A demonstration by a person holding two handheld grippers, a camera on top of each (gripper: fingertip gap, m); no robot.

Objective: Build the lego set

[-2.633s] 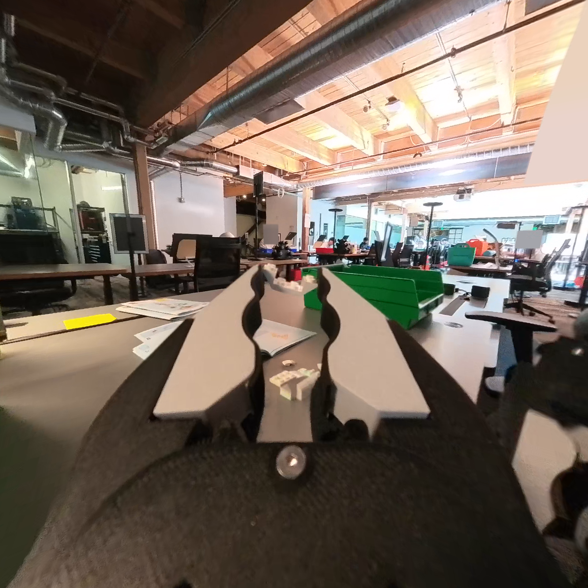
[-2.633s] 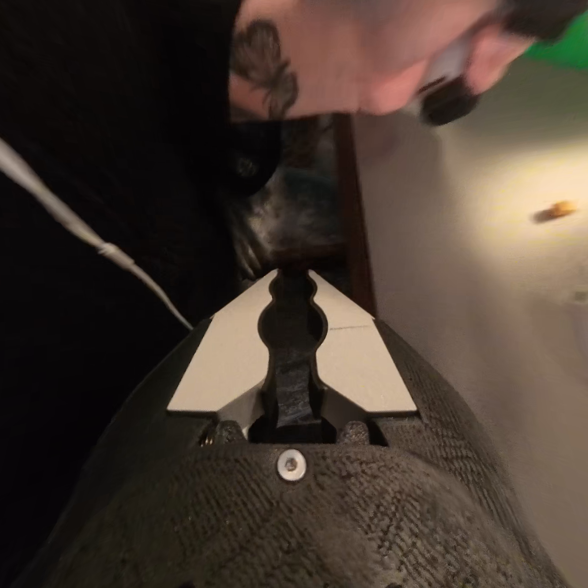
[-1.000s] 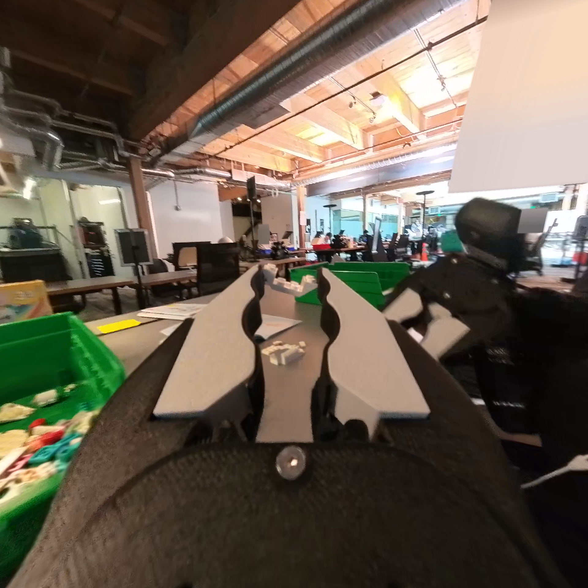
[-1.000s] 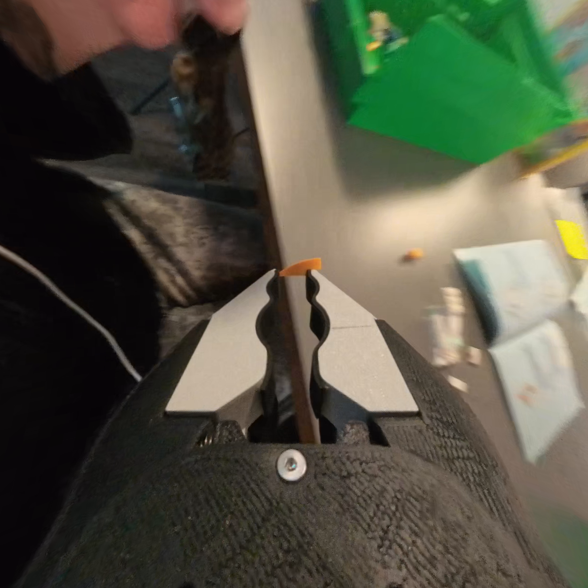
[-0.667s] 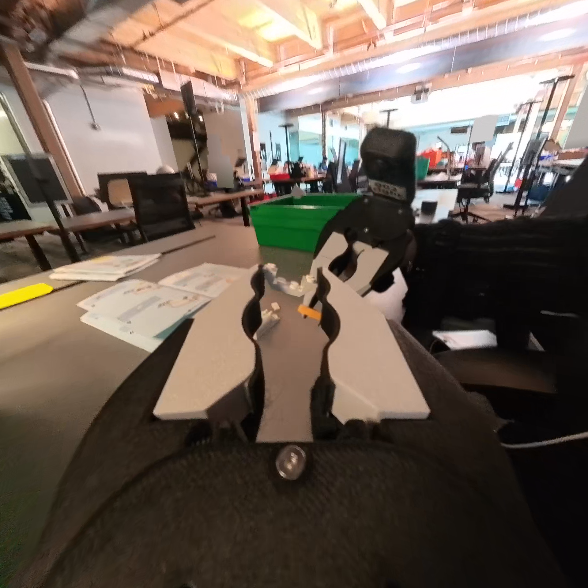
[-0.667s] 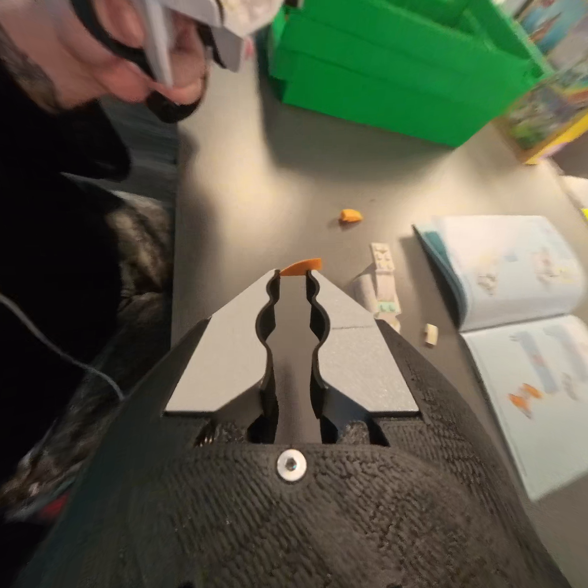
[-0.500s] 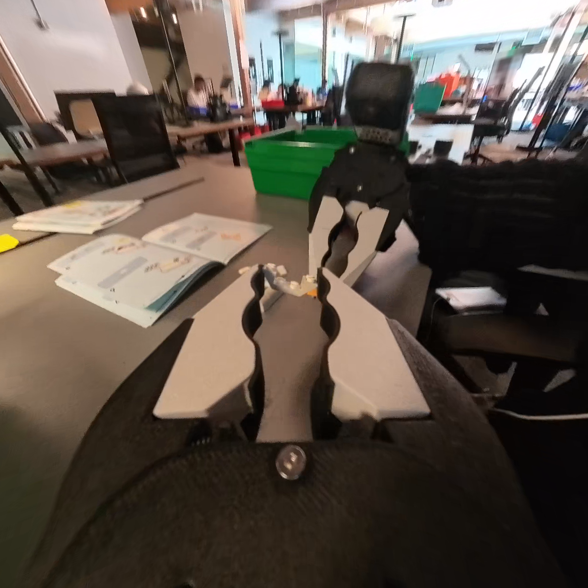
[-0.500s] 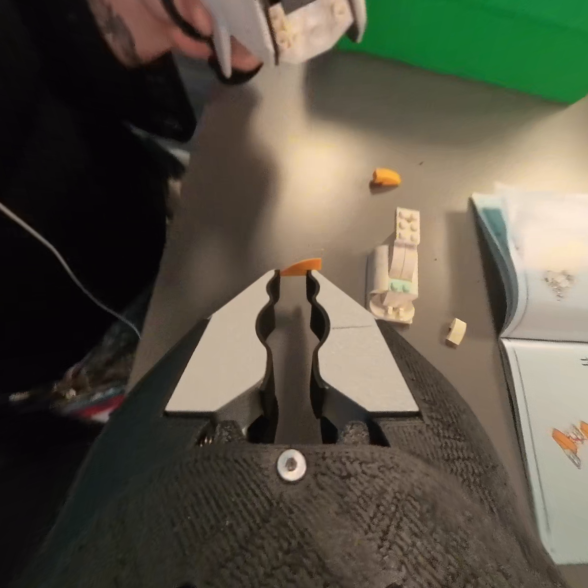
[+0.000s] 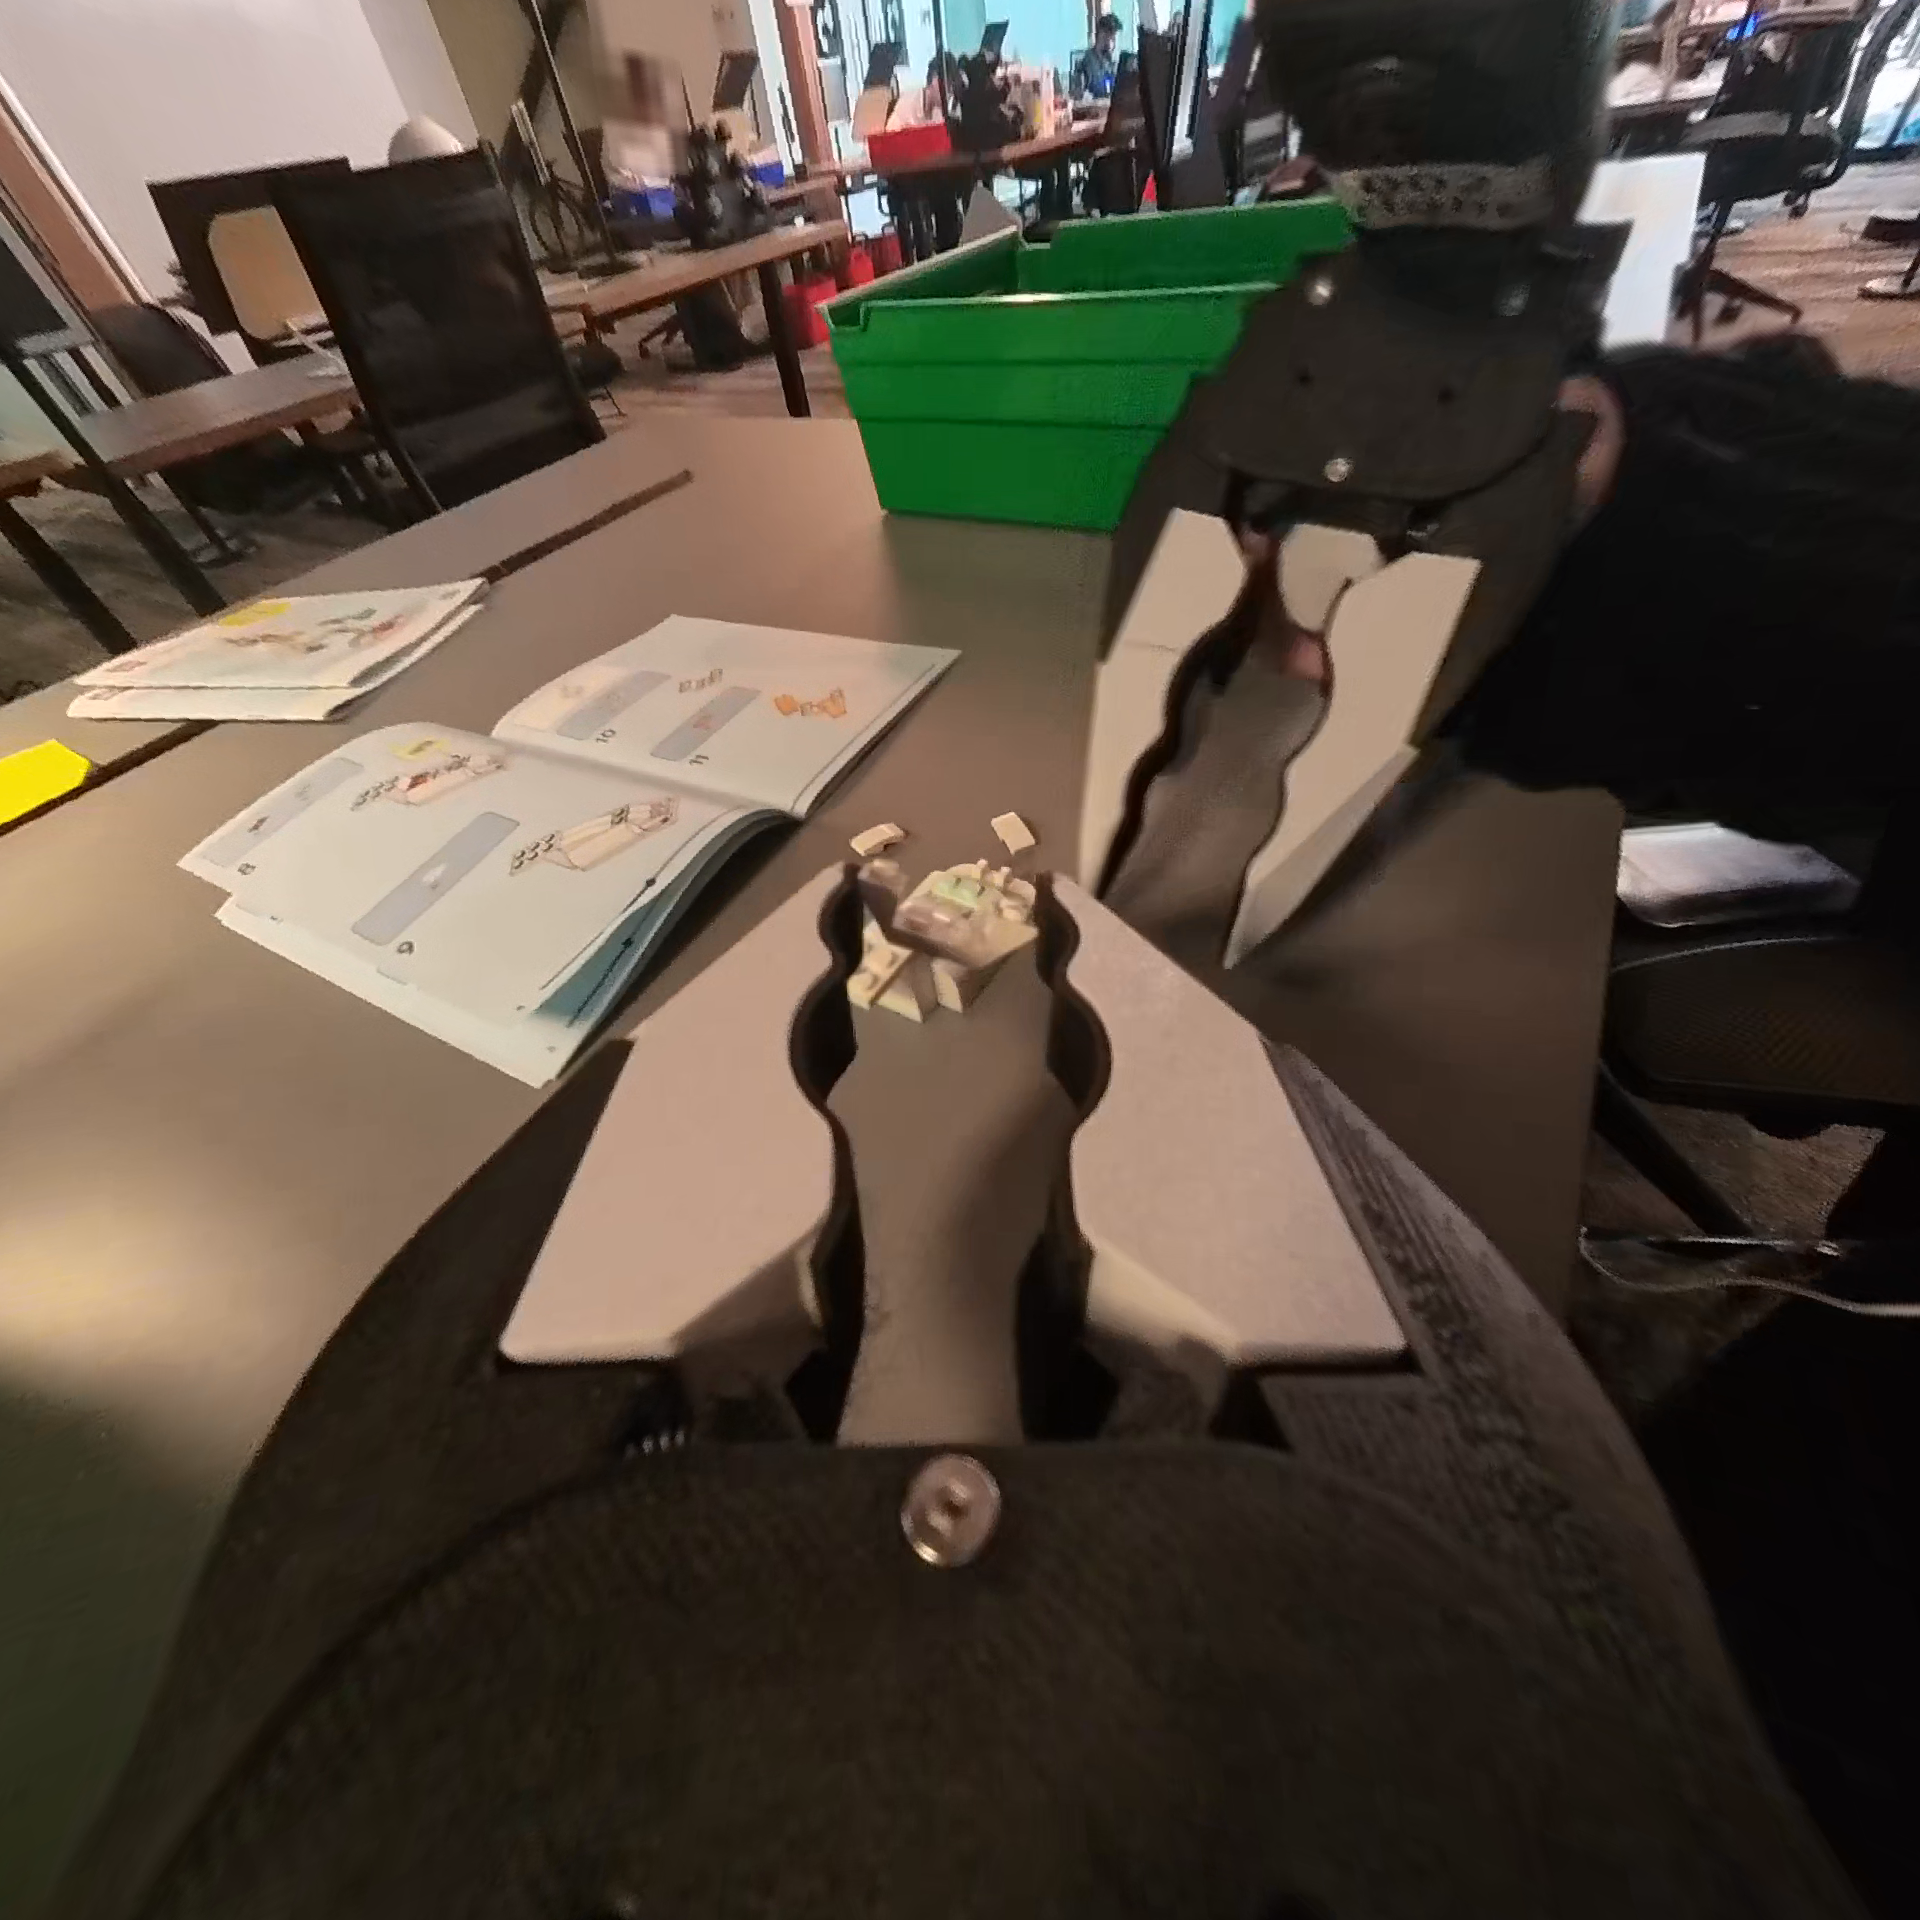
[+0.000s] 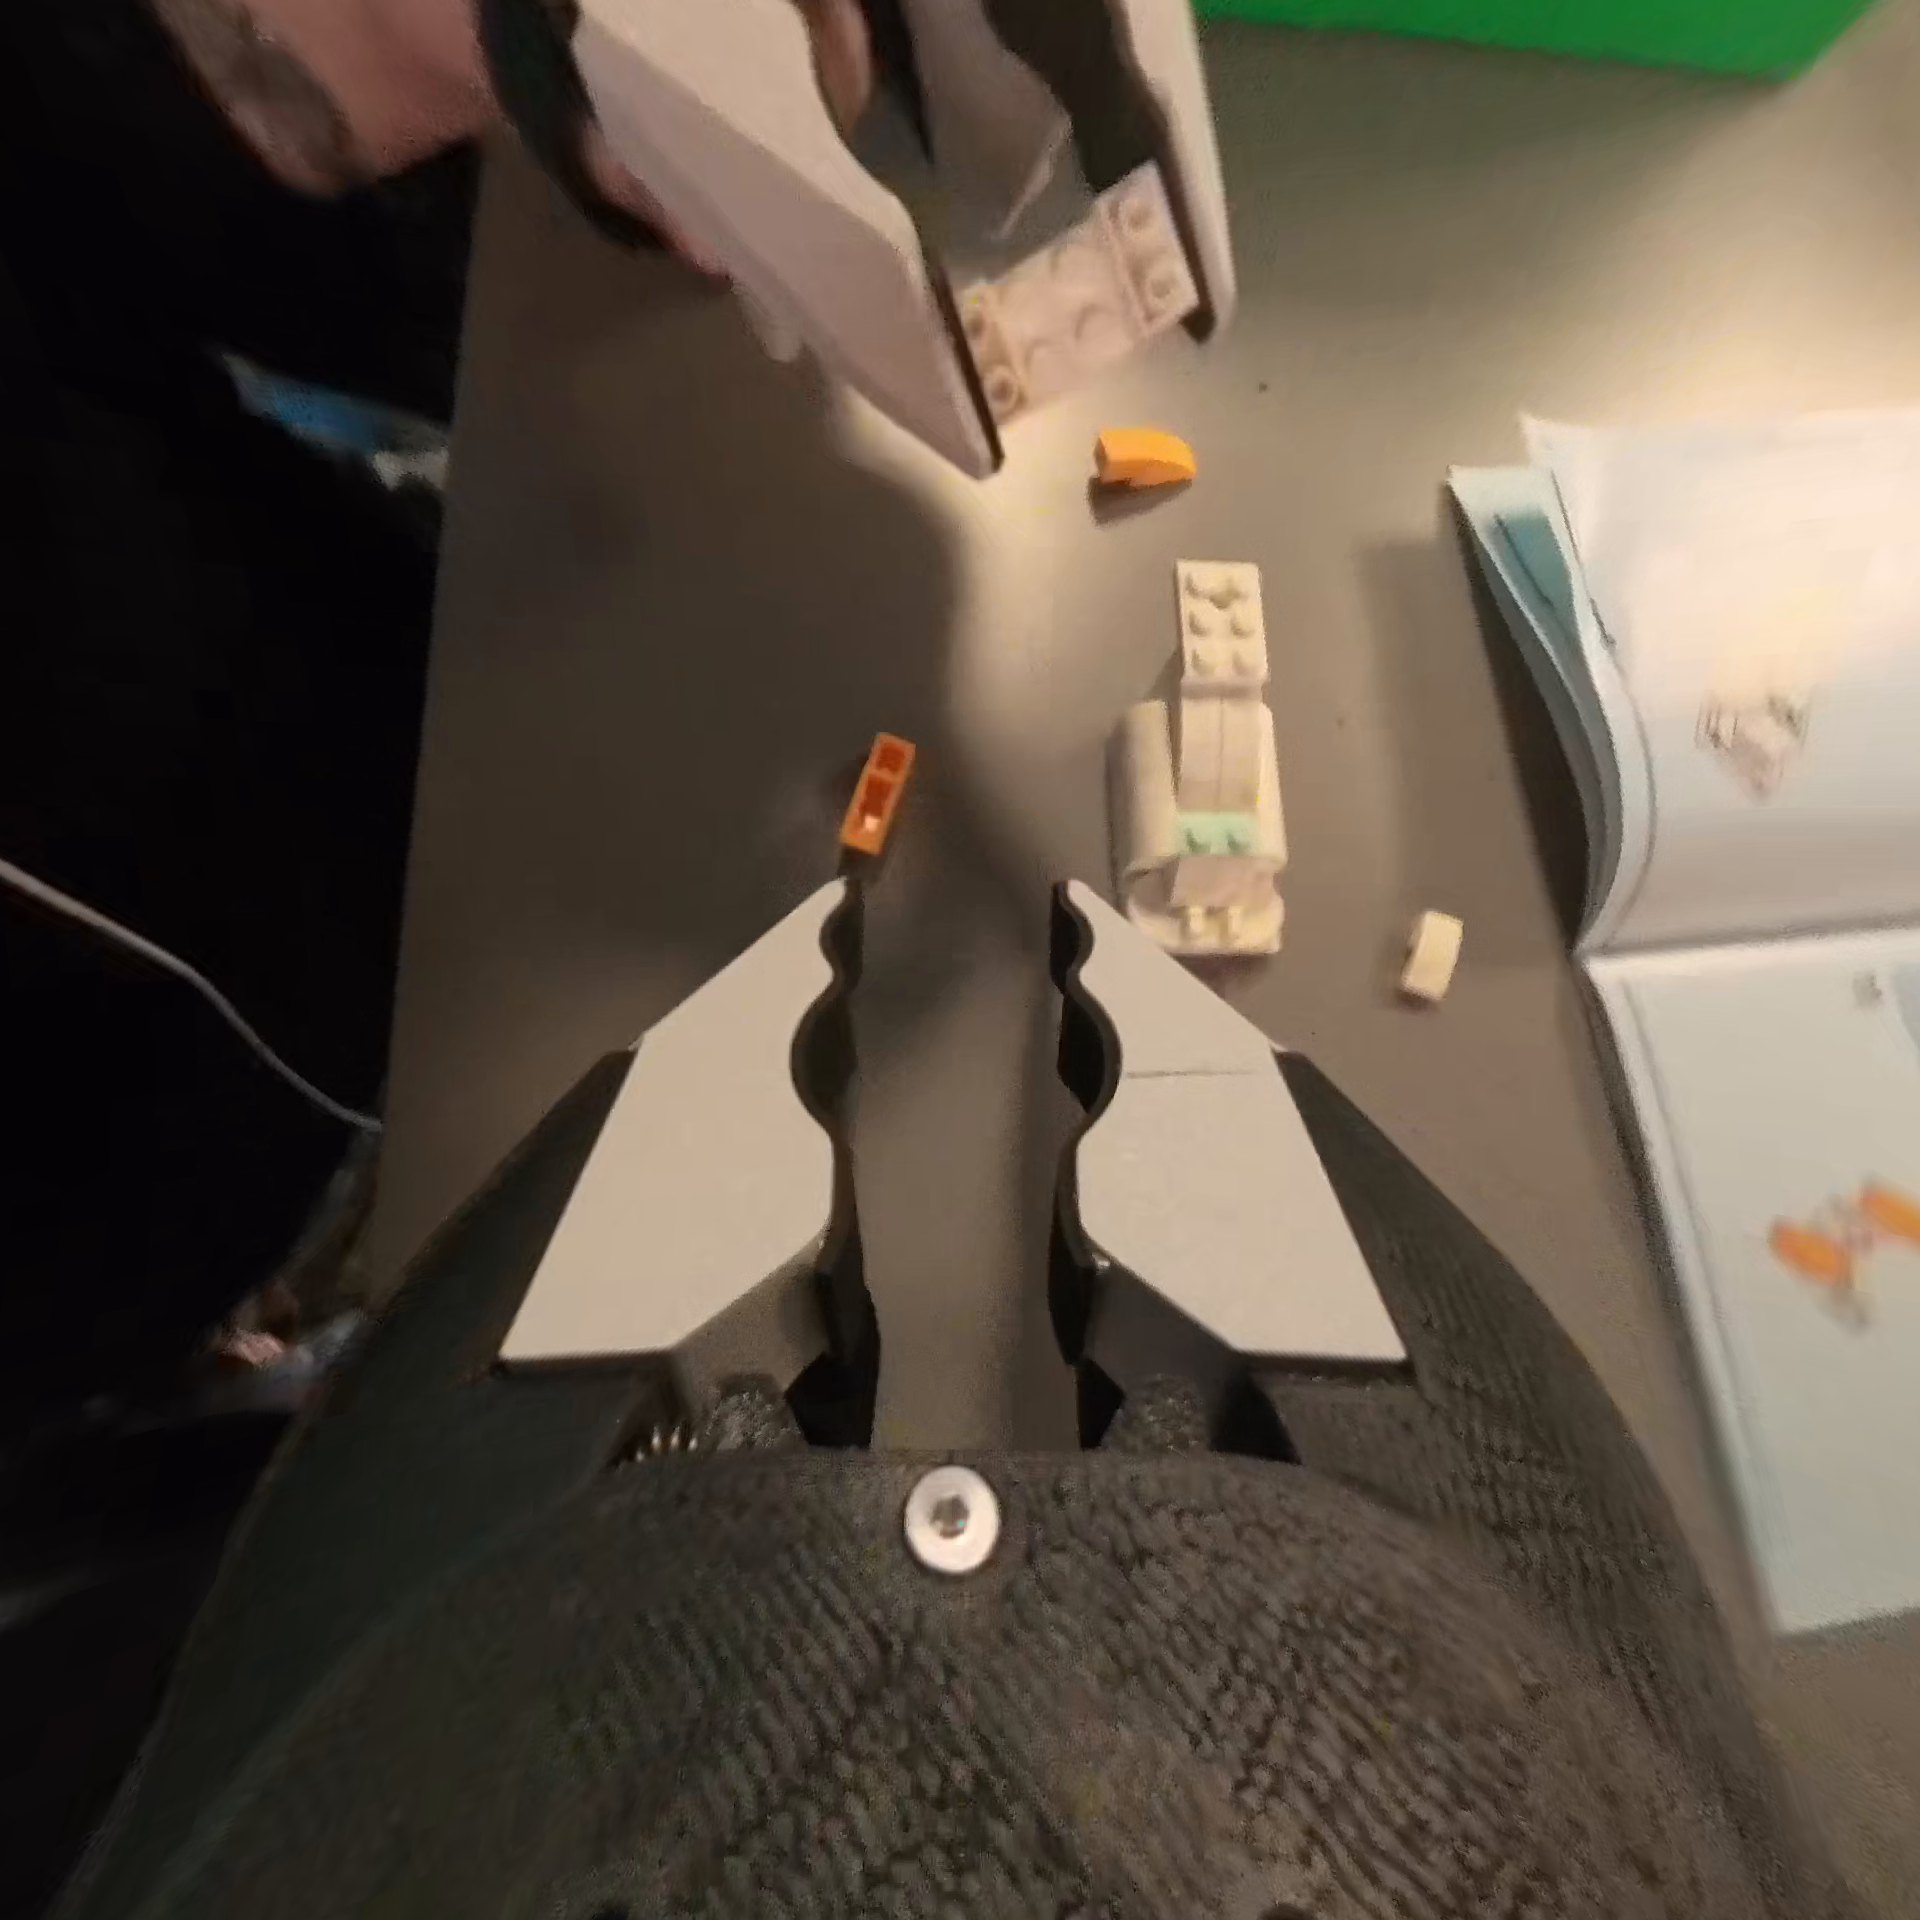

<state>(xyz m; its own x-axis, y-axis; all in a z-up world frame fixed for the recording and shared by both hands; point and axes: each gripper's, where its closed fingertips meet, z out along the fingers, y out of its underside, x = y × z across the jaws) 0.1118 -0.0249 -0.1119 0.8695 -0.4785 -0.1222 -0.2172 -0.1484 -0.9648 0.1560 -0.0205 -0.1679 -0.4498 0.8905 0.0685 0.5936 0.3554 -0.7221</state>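
Observation:
My left gripper (image 9: 940, 894) is shut on a white lego assembly (image 9: 961, 920) and holds it just above the grey table (image 9: 312, 1039). The right wrist view shows this gripper (image 10: 1091, 384) and the held assembly (image 10: 1070, 312) at the top. My right gripper (image 10: 956, 899) is open and empty. A small orange piece (image 10: 878, 795) lies underside up just off its left fingertip. A second orange piece (image 10: 1143, 457) lies farther off. A white assembly with a mint-green stripe (image 10: 1205, 800) lies right of my right fingers. The left wrist view shows my right gripper (image 9: 1164, 920) pointing down at the table.
An open instruction booklet (image 9: 571, 810) lies left of the bricks and shows in the right wrist view (image 10: 1714, 727). Small white pieces (image 9: 878, 840) (image 10: 1432, 956) lie loose. A green bin (image 9: 1039, 364) stands at the back. More booklets (image 9: 281, 655) lie far left. The table edge (image 10: 447, 623) is close by.
My right gripper has opened and let go of the orange piece, which now lies by its left fingertip. Both grippers have tipped down toward the table, and the left one has come closer.

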